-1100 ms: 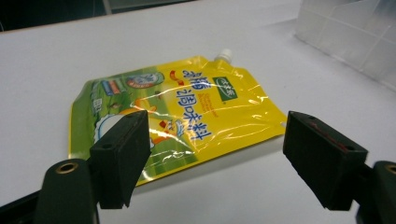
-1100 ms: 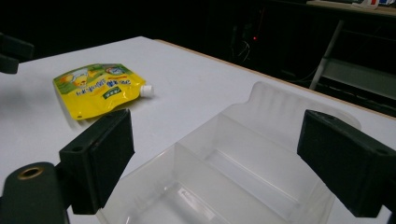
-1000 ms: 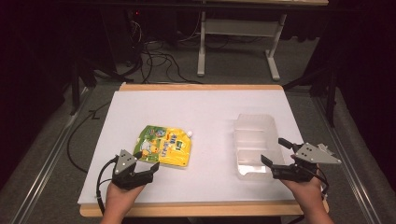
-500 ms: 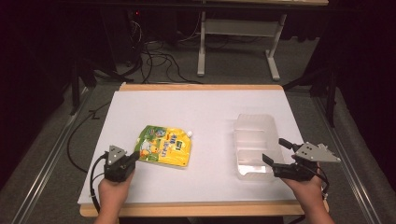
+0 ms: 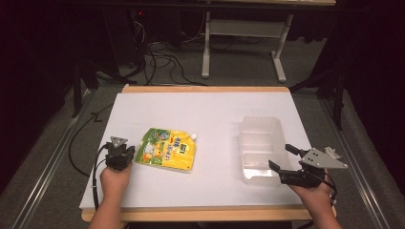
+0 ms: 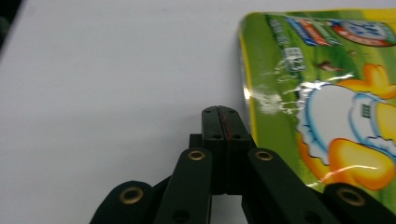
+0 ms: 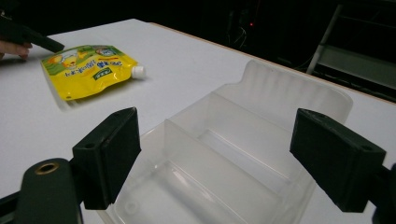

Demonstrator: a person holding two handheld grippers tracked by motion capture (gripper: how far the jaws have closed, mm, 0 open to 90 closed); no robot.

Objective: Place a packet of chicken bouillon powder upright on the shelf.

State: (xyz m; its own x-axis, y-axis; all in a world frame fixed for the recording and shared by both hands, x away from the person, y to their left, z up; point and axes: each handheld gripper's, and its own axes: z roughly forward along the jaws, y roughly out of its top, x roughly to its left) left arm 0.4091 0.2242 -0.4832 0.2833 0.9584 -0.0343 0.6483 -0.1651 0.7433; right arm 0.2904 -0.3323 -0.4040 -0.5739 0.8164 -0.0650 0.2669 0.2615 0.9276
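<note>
A yellow-green spouted pouch (image 5: 167,149) lies flat on the white table (image 5: 210,114), its white cap pointing right. My left gripper (image 5: 125,153) rests just off the pouch's left edge, and its jaws are shut with nothing between them. The left gripper view shows the closed tips of the left gripper (image 6: 219,112) beside the pouch (image 6: 327,93) without touching it. My right gripper (image 5: 281,156) is open at the near right corner of a clear divided container (image 5: 260,125). In the right gripper view the container (image 7: 261,140) sits between the spread jaws of the right gripper (image 7: 224,158), and the pouch (image 7: 88,70) lies far left.
The table's wooden front edge (image 5: 205,213) runs just under both hands. Beyond the far edge are a dark floor with cables (image 5: 157,57) and a grey desk frame (image 5: 243,43). The container's compartments hold nothing.
My left gripper has slid left from the pouch's near corner to its left edge, then a little forward, and its jaws have closed. The right gripper has hardly moved.
</note>
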